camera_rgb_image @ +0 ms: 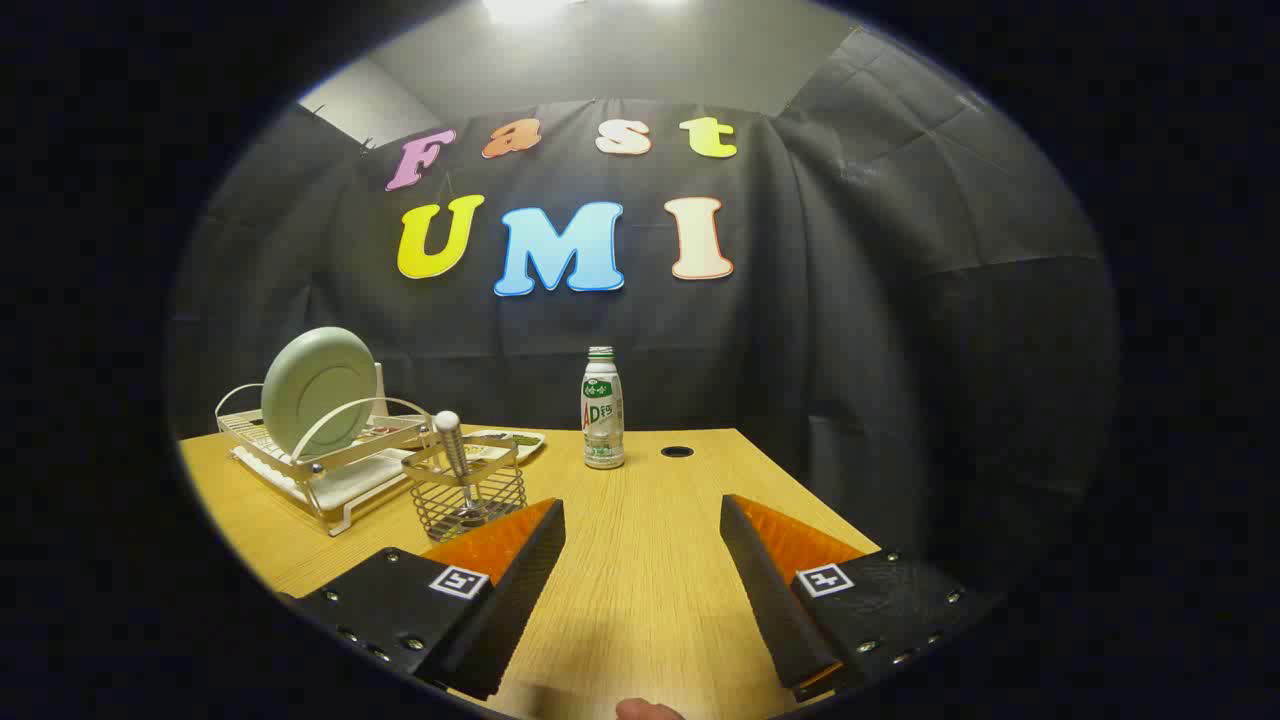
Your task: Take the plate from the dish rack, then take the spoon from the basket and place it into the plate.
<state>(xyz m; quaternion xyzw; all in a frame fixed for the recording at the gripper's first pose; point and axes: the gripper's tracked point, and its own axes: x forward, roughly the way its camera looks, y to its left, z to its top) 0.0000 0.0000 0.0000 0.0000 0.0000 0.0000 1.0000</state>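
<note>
Wooden table backed by black cloth wall; lit from overhead. Leftmost on table: wire dish rack, pale green plate standing upright in its slots, untouched. Just right of rack and touching or nearly so: small wire basket, spoon standing in it, handle end up, bowl hidden among the wires. Behind basket: flat tray or card, possibly printed, too small to identify. Further right, toward centre rear: capped drink bottle, upright, apart from all else. Beside it: small round hole in tabletop. Gripper spread wide, nothing between fingers, held near the table's front edge, well short of rack and basket. Judged progress: none yet. Plate not yet lifted, spoon not yet drawn; both steps outstanding, plate first.
</note>
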